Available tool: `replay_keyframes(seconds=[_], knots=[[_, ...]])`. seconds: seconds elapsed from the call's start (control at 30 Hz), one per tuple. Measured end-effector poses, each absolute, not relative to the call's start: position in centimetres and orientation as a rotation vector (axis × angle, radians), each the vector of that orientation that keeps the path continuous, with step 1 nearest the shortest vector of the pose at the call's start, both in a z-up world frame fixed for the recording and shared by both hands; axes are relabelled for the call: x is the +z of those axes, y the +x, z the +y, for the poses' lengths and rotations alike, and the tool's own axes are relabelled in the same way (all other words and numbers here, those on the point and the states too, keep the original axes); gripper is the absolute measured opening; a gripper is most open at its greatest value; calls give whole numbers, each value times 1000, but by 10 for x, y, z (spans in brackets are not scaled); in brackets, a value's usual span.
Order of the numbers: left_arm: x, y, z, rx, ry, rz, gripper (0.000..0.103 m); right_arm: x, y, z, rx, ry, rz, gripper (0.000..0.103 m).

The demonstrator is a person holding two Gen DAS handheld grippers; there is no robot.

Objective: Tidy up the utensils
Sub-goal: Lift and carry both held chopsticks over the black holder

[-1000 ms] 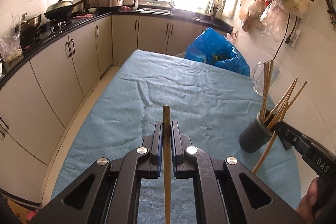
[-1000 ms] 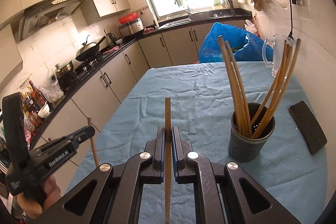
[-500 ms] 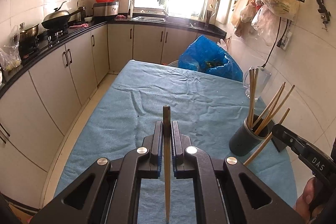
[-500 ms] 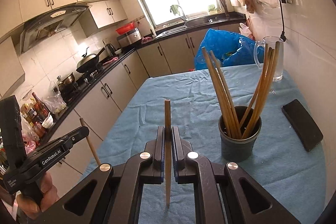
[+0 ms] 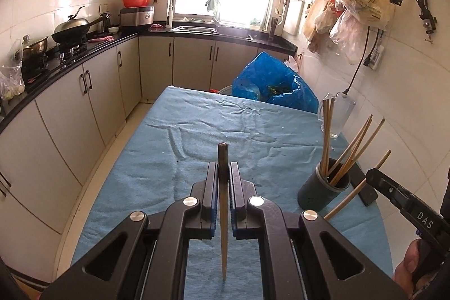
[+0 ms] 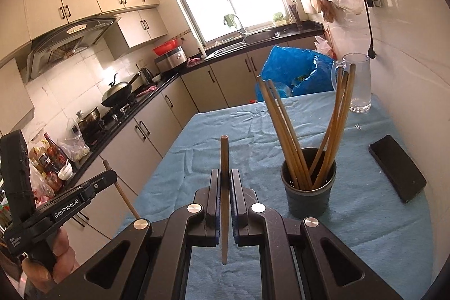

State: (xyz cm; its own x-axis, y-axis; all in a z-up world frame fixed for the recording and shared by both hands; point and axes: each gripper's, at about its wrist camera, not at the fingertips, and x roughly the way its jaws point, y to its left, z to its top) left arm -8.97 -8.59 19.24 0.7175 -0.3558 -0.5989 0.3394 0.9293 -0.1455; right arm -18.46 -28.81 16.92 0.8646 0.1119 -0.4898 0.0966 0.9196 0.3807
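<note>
A dark cup [image 5: 323, 194] [image 6: 308, 193] holding several wooden chopsticks [image 6: 284, 131] stands on the blue-clothed table [image 5: 197, 131] [image 6: 225, 125], at the right. My left gripper [image 5: 223, 173] is shut on one chopstick [image 5: 223, 215], upright between the pads, above the table and left of the cup. My right gripper [image 6: 224, 179] is shut on another chopstick [image 6: 224, 201], left of and short of the cup. The right gripper shows in the left wrist view [image 5: 374, 176]; the left gripper shows in the right wrist view [image 6: 112, 179].
A black phone [image 6: 396, 167] lies right of the cup. A glass jug [image 6: 357, 83] stands at the far right by the wall. A blue plastic bag [image 5: 275, 89] sits past the table's far end. Kitchen cabinets and a counter [image 5: 70, 61] run along the left.
Both grippers have risen and drawn back from the cup, each still holding its chopstick. The cup looks smaller and farther in both views.
</note>
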Motion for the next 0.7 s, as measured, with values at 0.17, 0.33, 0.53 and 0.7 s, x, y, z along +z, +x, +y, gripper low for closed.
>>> replay_keyframes(seconds=[0.17, 0.33, 0.53, 0.7], knots=[[199, -91, -94, -411, -28, 666, 7, 174, -193, -297, -12, 423, 507, 7], [209, -95, -105, -441, -20, 649, 7, 185, -205, -315, -44, 445, 469, 7], [227, -96, -120, -483, -12, 627, 7, 200, -219, -335, -80, 470, 422, 7], [249, -96, -138, -531, -10, 604, 7, 217, -229, -350, -108, 471, 376, 7]])
